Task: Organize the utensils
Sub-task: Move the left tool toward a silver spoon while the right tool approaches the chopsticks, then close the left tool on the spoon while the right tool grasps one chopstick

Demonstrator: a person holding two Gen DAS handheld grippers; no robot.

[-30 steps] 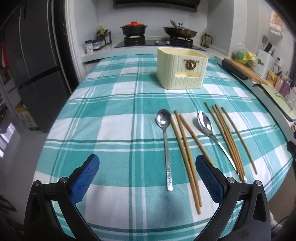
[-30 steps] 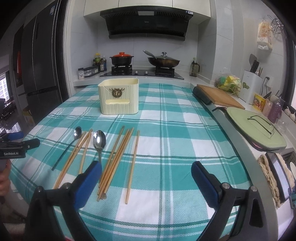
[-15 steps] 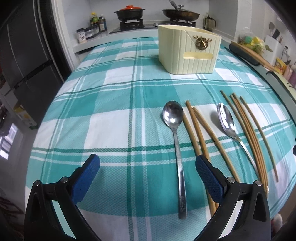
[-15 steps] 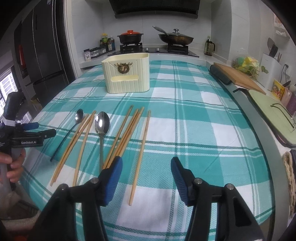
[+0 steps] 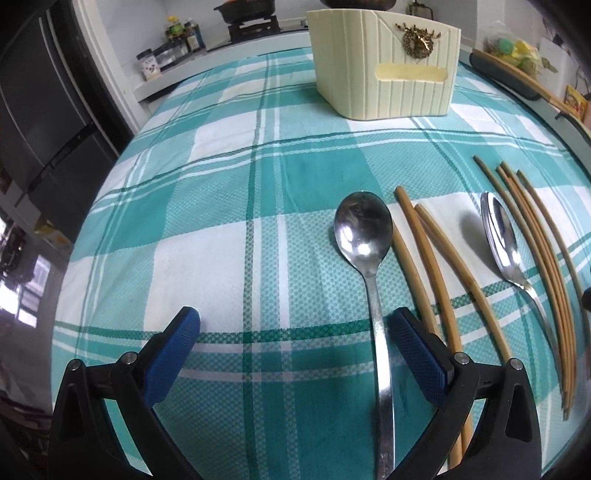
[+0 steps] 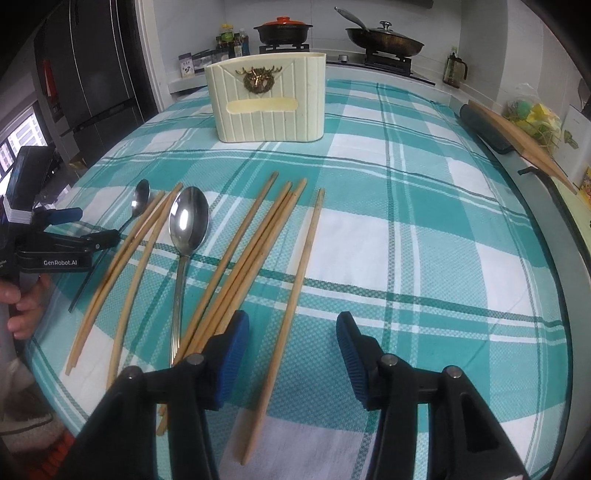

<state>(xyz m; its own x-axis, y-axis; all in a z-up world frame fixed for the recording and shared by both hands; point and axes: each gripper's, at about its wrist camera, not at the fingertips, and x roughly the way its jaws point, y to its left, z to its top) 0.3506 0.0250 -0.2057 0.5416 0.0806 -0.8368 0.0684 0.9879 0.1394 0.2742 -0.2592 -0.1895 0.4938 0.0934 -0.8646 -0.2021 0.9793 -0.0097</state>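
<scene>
Two steel spoons and several wooden chopsticks lie on a teal plaid tablecloth point(image 5: 229, 229). My left gripper point(image 5: 293, 325) stands open low over the cloth. The left spoon point(image 5: 364, 229) has its handle between the jaws, close to the right pad and untouched. A second spoon point(image 5: 502, 240) lies further right among chopsticks point(image 5: 432, 266). My right gripper point(image 6: 291, 321) is open, its jaws closing. A single chopstick point(image 6: 306, 254) runs between them, touched by neither pad. A bundle of chopsticks point(image 6: 255, 240) and a spoon point(image 6: 188, 221) lie to its left. A cream utensil holder point(image 6: 269, 99) stands behind.
A hand at the left holds the left gripper point(image 6: 98, 225). A black fridge point(image 6: 96, 74) stands far left, a stove with a pot point(image 6: 284, 27) and a pan point(image 6: 384, 40) behind the table. A cutting board point(image 6: 517, 136) lies beyond the table's right edge.
Both grippers have sunk toward the table and moved in on the utensils. The right jaws have narrowed from wide around the single chopstick. The left jaws kept their width.
</scene>
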